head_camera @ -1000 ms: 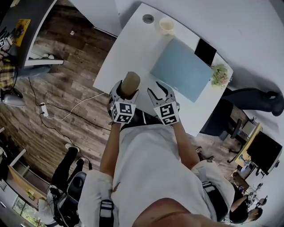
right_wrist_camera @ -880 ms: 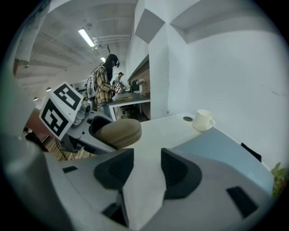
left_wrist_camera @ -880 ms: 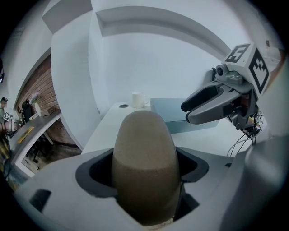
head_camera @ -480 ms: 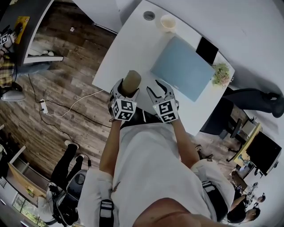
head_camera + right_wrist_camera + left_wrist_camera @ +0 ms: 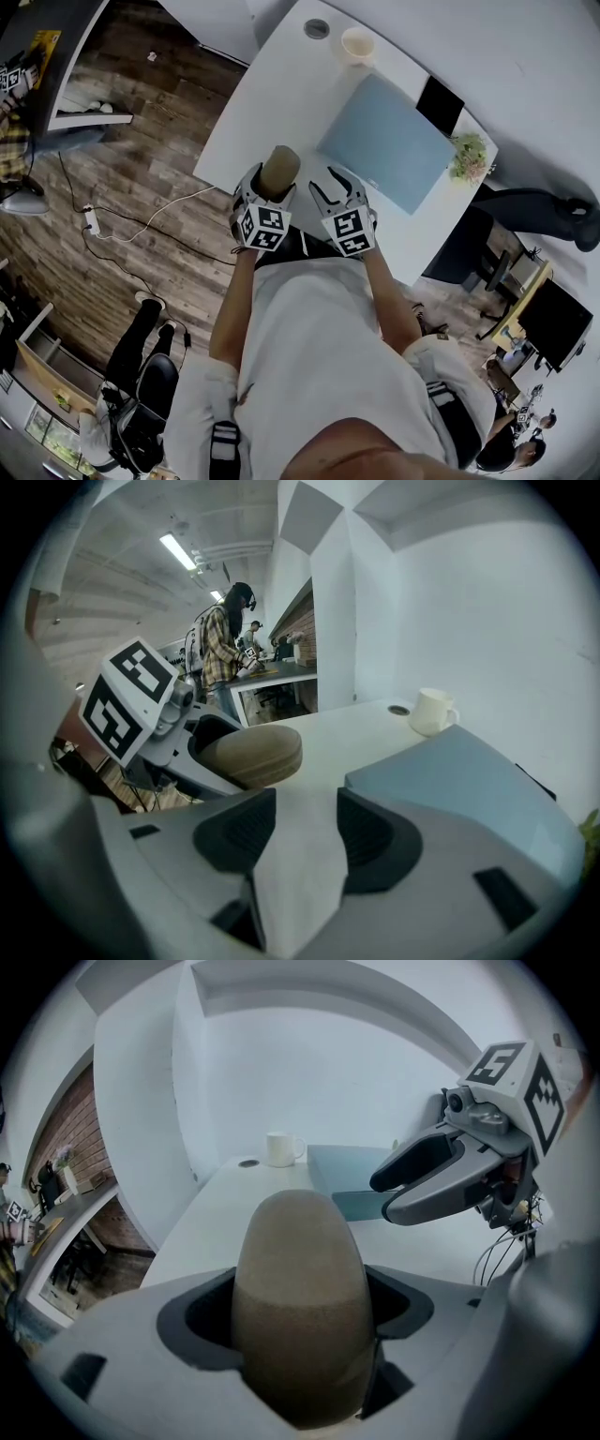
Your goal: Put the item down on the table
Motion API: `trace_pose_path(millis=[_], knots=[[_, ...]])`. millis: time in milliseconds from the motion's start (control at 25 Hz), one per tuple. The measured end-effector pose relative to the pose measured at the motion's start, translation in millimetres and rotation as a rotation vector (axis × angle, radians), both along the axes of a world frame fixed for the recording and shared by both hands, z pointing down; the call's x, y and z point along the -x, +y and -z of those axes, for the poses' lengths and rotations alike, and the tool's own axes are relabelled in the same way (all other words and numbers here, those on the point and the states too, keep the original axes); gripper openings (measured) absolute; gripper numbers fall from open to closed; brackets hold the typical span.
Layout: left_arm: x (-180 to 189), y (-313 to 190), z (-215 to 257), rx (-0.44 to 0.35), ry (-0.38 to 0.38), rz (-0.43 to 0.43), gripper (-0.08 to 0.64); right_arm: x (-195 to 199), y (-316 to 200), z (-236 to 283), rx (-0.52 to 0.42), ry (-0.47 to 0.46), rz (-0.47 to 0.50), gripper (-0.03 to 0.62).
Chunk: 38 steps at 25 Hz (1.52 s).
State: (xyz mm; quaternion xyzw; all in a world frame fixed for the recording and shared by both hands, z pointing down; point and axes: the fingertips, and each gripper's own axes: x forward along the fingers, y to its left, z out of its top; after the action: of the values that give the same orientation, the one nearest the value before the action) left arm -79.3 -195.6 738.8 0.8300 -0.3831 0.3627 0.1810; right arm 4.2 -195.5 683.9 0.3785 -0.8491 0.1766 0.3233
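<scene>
Item (image 5: 300, 1307): brown, rounded, clamped in left tool (image 5: 272, 191), over the tabletop (image 5: 267, 103) edge left of the blue mat (image 5: 384, 145). Barely moved in the last second; I judge set-down not begun. Right tool (image 5: 336, 186) jaws apart, empty.

Lighting even and bright in all three views; white table (image 5: 272, 103) reads near overexposed at upper centre of the head view. Ceiling strip lights (image 5: 178, 550) show at upper left of the right gripper view. Shadows soft. Both gripper views: heavy fisheye bending, dark vignette at corners. Brown item (image 5: 300, 1307), close to lens, slightly soft.
</scene>
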Motion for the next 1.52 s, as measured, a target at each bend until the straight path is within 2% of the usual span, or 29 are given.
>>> trace_pose_path(millis=[1200,1520], knots=[[5,0,-23,0.062,-0.046,0.007,0.397,6,3,-15,0.031,0.011,0.016,0.222],[2,-1,-24,0.072,-0.071,-0.014,0.399,6,-2,-11,0.023,0.02,0.023,0.227]])
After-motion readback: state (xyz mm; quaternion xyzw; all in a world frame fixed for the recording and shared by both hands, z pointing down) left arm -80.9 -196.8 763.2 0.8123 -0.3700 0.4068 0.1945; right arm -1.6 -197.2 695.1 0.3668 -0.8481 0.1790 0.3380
